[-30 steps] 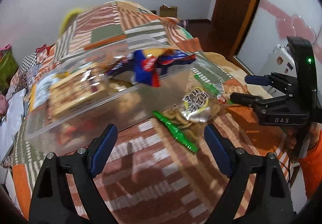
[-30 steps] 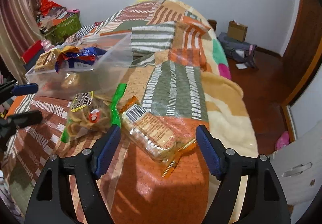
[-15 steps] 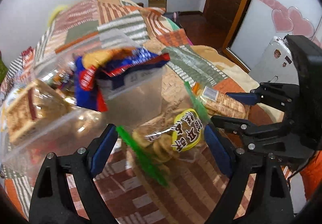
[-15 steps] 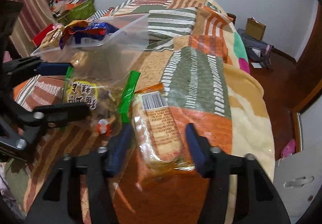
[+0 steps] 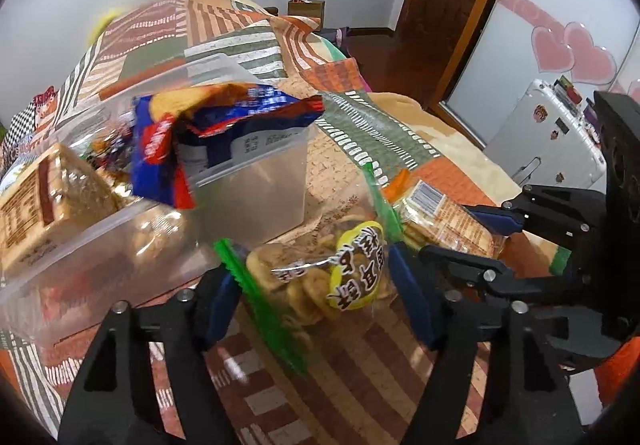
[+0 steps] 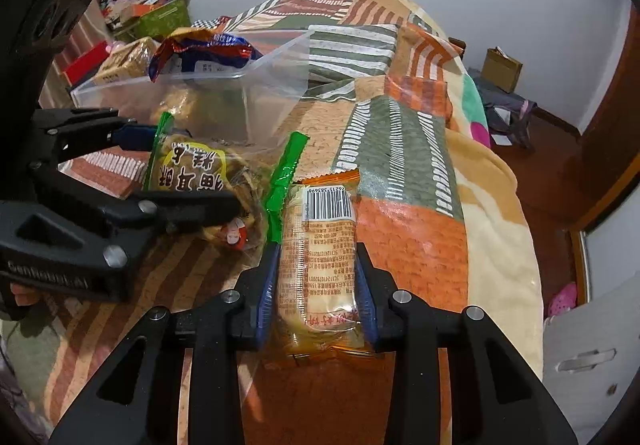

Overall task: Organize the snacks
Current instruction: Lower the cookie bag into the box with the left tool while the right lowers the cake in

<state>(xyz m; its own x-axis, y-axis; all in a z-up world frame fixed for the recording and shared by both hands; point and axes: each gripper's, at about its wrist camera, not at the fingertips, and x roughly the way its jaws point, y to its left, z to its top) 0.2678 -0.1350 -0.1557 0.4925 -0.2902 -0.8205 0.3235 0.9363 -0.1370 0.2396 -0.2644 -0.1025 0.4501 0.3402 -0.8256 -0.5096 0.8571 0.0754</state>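
left wrist view: the left gripper [image 5: 316, 285] has its blue-padded fingers [image 5: 220, 303] set either side of a clear, green-edged bag of round crisps with a yellow label [image 5: 320, 277], lying on the striped patchwork bed cover [image 5: 360, 377]. the pads look close against the bag's edges, but i cannot tell whether they are truly clenched on it or only bracketing it. just behind the bag stands a clear plastic storage tub [image 5: 256, 197], already carrying a blue and red foil snack packet [image 5: 224, 133] and a clear-wrapped block of beige crackers [image 5: 44, 197]. the right gripper [image 5: 476, 233] shows at the right edge, reaching over the next packet.

right wrist view: the right gripper [image 6: 316, 281] is clenched on a long clear packet of pale biscuits with a barcode and orange ends [image 6: 316, 257], pads pressed to both long sides, the packet resting on the orange patch of the bed cover. the crisps bag [image 6: 200, 173] lies just beside it on the left, touching or nearly so.

risks, as i judge them: the two grippers work very close together, so lifting both at once could knock them or drag the neighbouring bag. the slick film could slip from the pads, a hard squeeze may crush the biscuits, and the tub looks crowded, so a packet may slide off.
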